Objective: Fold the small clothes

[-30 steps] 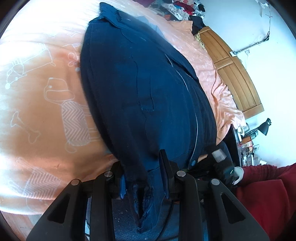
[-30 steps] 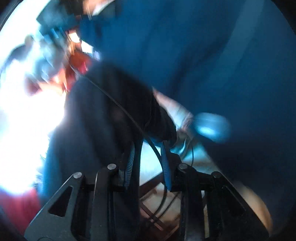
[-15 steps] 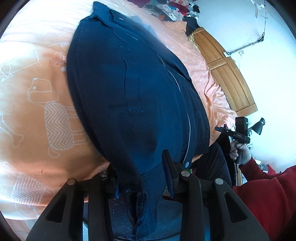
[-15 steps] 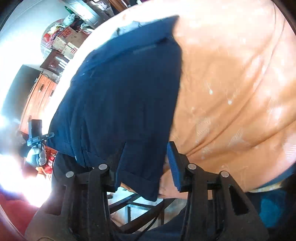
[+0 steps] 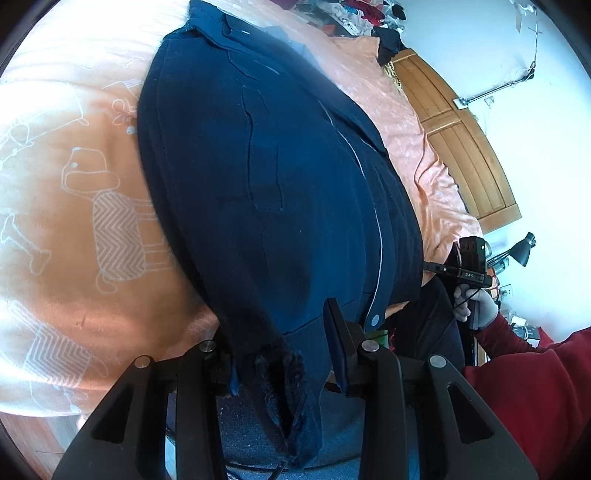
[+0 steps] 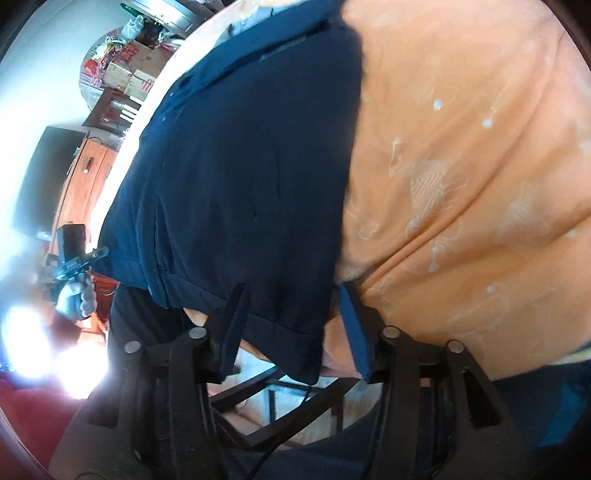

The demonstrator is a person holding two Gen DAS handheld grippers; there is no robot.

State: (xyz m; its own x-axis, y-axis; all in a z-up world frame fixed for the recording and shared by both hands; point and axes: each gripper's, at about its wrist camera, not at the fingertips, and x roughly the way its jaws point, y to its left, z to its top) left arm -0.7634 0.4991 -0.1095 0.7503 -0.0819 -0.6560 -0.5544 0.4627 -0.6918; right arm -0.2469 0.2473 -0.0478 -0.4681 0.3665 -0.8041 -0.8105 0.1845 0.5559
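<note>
Navy garment [image 5: 280,192] on orange bedsheet [image 5: 74,229] (dog print); both grippers, left [image 5: 284,354], right [image 6: 291,325], jaws apart around hem

I'm in a home bedroom: a bed [image 5: 74,206] with dog-print orange sheets, a wooden wardrobe [image 5: 461,147], a desk lamp [image 5: 522,249], piled clothes [image 5: 343,11].

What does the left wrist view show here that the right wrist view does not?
Only the left wrist view: the wooden headboard, a black desk lamp, the white dog drawing on the sheet, and the garment's white button.

Only the right wrist view: cardboard boxes, a dark screen and a wooden cabinet.

Both: the navy garment spread on the orange bedsheet, its near hem lying between open fingers, and each view catching the other gripper, the right gripper and the left gripper.
</note>
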